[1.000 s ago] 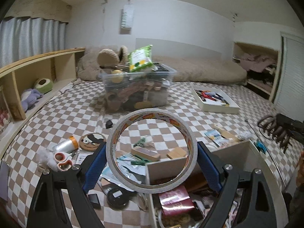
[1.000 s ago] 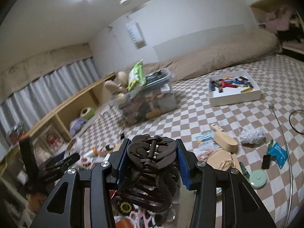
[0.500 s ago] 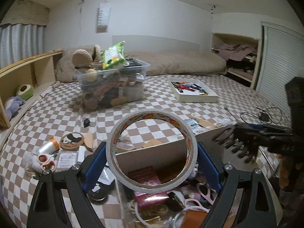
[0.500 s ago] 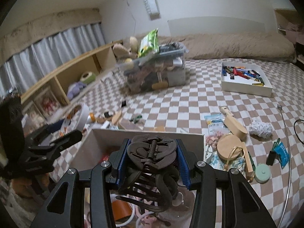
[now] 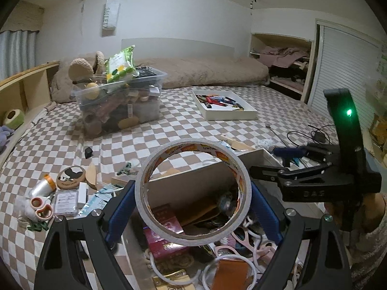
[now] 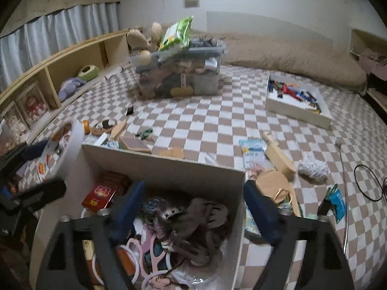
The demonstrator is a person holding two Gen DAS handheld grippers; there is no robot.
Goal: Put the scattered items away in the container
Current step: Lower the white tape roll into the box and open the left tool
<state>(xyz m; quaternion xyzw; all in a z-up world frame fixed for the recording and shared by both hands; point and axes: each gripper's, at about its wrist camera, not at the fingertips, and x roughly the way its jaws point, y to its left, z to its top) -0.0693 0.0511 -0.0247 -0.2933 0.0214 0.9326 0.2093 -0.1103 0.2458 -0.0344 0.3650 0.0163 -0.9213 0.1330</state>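
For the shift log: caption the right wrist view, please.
Right gripper, jaws just opened, above the box; brown hair claw lies inside, free of the pads.

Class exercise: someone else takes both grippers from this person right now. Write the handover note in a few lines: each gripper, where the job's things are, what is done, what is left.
Left hand-held gripper: shut on the tape roll, held above the box; not yet released.
Right hand-held gripper: jaws have just been opening; the dark hair claw lies loose in the box between them, pads clear of it.
Done: claw delivered; the box already holds a red packet and pink glasses.
Left: drop the tape in, then gather the scissors, round coaster, wooden brush and white yarn ball from the checked cover.
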